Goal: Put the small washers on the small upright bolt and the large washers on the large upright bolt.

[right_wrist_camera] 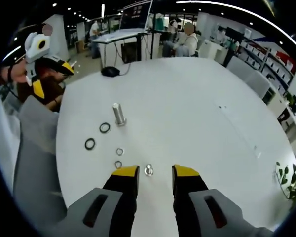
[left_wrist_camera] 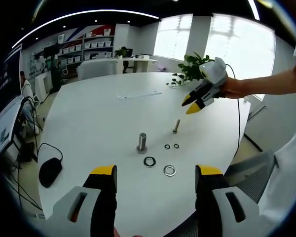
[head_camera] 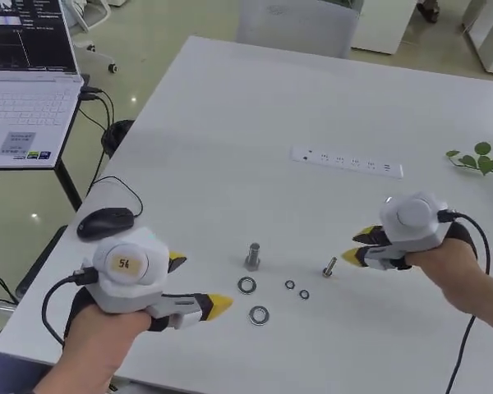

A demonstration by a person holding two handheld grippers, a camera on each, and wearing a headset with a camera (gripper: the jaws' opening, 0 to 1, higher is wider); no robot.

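- Near the bench's front edge, how do the jaws stand?
- Both pairs parted, holding nothing. The right gripper (right_wrist_camera: 156, 172) hangs just beside the small bolt (right_wrist_camera: 148, 170); the left gripper (head_camera: 199, 283) faces the large washers (head_camera: 246, 285) by the large bolt (head_camera: 253, 256).
- And the small washers (head_camera: 289, 285)?
- Flat between the two bolts. I'd drop straight down, pinch one by its rim, lift it level, then centre it over the small bolt before releasing.

The head view's top and left edges cut off the laptop (head_camera: 25, 82), its right edge the plant (head_camera: 481, 158), and the small washers (head_camera: 289, 285) are too tiny for detail.
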